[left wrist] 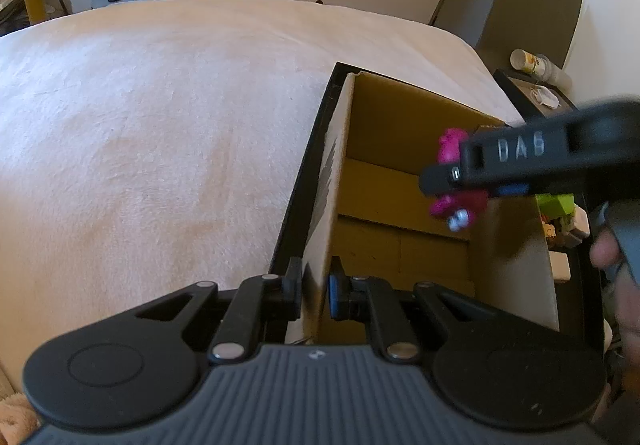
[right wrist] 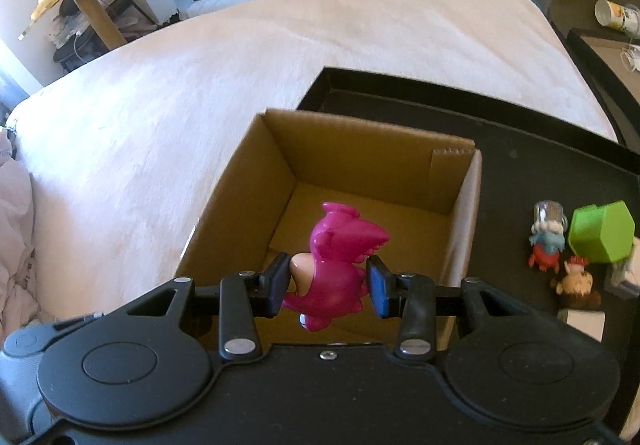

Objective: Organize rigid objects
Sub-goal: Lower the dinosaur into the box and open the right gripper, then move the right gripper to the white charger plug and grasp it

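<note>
The right gripper [right wrist: 328, 287] is holding a pink dinosaur toy [right wrist: 340, 257] between its pads and is hanging over the open mouth of the cardboard box [right wrist: 466, 205], so I judge the toy is about to be dropped in. The left gripper [left wrist: 316, 295] is pinching the near wall of this box, with its jaws closed on the cardboard, and it is probably steadying the box.

The box floor, as far as it is showing, is bare, so this toy seems to be the first one going in. In the right wrist view, at about 3 o'clock from the box, several things are waiting on the black tray [right wrist: 520, 165]: a green hexagonal block [right wrist: 600, 235], a small red and blue figure [right wrist: 546, 243], a brown-haired figure [right wrist: 576, 285] and some pale pieces at the picture edge. The tray is lying on a bed [right wrist: 200, 93]. Most of the work is still remaining.
</note>
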### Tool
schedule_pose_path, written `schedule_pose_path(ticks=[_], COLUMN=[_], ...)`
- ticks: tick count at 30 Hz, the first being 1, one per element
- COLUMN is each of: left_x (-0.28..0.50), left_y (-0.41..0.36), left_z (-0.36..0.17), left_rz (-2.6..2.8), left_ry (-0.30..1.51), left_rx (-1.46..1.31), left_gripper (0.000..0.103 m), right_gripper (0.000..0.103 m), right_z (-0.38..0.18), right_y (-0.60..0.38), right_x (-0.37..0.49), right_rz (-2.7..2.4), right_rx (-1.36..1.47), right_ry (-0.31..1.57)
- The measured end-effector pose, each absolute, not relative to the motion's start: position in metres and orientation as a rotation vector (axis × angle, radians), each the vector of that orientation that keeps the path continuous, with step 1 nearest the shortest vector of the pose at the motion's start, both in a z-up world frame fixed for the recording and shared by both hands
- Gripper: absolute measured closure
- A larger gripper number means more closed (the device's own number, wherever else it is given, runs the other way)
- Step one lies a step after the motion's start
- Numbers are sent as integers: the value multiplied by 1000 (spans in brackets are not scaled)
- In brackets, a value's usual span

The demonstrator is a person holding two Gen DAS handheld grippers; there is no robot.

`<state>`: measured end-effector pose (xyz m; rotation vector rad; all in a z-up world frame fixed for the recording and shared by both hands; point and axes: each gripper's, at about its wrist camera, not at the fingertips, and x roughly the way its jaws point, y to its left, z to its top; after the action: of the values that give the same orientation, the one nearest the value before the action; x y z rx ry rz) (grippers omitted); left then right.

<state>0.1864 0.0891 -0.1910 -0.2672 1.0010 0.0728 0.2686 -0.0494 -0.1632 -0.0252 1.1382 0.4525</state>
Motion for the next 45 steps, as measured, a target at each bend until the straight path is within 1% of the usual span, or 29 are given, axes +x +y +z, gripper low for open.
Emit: schedule_pose_path(ticks=[2,3,4,15,24,37,39,42,45], left_x=[187,187,187,186,188,184,183,177,173], left_y=[89,89,89,88,90,86,85,84,84], left_z=[-192,-192,-192,-191,-190,-185,-185,-181,-180], left_rz=[74,75,73,74,80,108,110,129,140], left_ry=[1000,1001,1002,1008,1015,998,997,977,972], left_rx=[-268,-270,-271,-258,-268,-251,-247,-248,-251], left_gripper=[92,92,92,92,91,91,91,90,90], right_gripper=[60,50,45,45,45,45,42,32,31], right_z=[-159,-156,-152,-132,-111,-128,-132,-138,-150], right_y=[-48,-48,-47,-65,-113,-174,-181,-192,-203], right_x=[271,271,270,256,246,249,250,250,249], right_rz=[470,491,503,499,431,286,263,235,206], right_rx=[-3,7,5,-4,-4,11,13,16,25], right_ry=[1117,1102,1089,1057,1029,1043,1044,1045,1062])
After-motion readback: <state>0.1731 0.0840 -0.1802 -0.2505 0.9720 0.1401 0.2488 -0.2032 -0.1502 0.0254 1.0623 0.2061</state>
